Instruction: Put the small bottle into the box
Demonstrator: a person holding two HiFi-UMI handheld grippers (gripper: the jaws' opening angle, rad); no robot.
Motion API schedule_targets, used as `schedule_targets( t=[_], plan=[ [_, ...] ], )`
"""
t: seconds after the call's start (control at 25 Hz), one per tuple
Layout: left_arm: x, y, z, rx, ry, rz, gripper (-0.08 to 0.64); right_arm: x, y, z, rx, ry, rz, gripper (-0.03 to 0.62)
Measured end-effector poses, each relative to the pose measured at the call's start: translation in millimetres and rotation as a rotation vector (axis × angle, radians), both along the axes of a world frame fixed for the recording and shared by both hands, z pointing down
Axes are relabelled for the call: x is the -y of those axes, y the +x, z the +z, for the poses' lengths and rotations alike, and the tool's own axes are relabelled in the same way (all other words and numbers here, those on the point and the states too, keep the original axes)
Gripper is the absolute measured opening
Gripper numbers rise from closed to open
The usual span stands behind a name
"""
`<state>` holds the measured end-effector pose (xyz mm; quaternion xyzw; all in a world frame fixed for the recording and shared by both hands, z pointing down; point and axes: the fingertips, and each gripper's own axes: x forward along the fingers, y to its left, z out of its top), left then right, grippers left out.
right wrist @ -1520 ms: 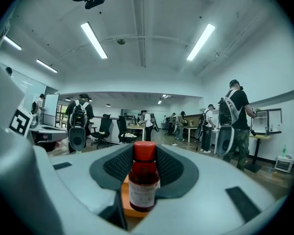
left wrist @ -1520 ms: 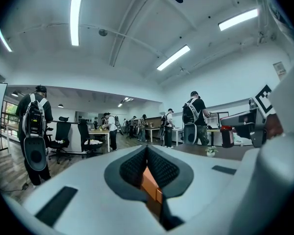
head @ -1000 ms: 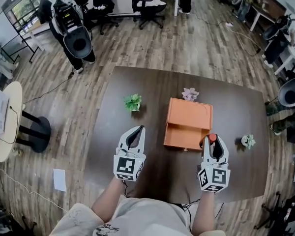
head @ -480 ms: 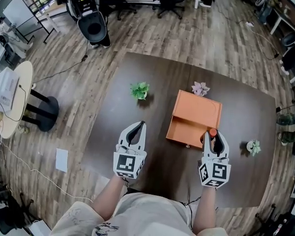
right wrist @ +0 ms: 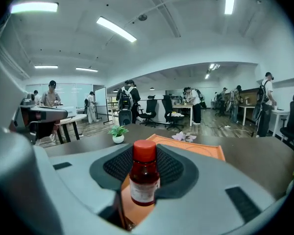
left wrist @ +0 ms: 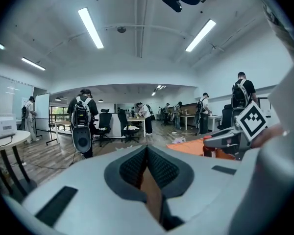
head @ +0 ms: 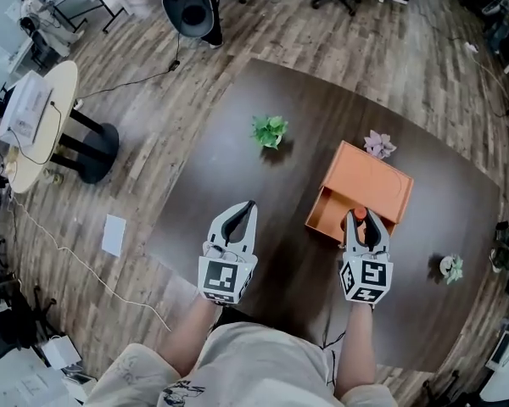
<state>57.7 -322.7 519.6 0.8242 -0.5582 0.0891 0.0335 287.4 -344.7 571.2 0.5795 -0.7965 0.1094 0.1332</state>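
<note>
Your right gripper [head: 364, 220] reaches forward, tilted slightly down, jaws gripping the small red-capped bottle [right wrist: 144, 177] upright over the near end of the orange box [head: 369, 181]. Your left gripper [head: 244, 212], jaws closed and empty, hovers to the left over the dark tabletop [head: 229, 155].

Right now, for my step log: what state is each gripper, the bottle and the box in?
small bottle: upright, red cap on, held, not yet in the box.
right gripper: shut on the small bottle, at the box's open drawer.
left gripper: shut, empty.
box: drawer pulled out, open.
green plant: upright on the table.
</note>
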Motion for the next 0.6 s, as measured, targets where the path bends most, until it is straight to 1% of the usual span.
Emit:
schedule_targets(
  t=[0.16, 0.36, 0.48, 0.6],
  plan=[
    [-5, -13, 11, 0.011, -0.027, -0.045, 0.003, 10, -14, 24, -0.015, -0.043, -0.051, 0.141],
    [-9, -18, 18, 0.015, -0.043, -0.073, 0.002, 17, -21, 47, -0.028, -0.082, -0.079, 0.141],
    [-10, -16, 18, 0.018, -0.042, -0.07, 0.003, 19, -22, 55, -0.036, -0.091, -0.086, 0.141],
    [-9, -14, 18, 0.021, -0.039, -0.063, 0.002, 20, -23, 57, -0.043, -0.081, -0.092, 0.141]
  ],
)
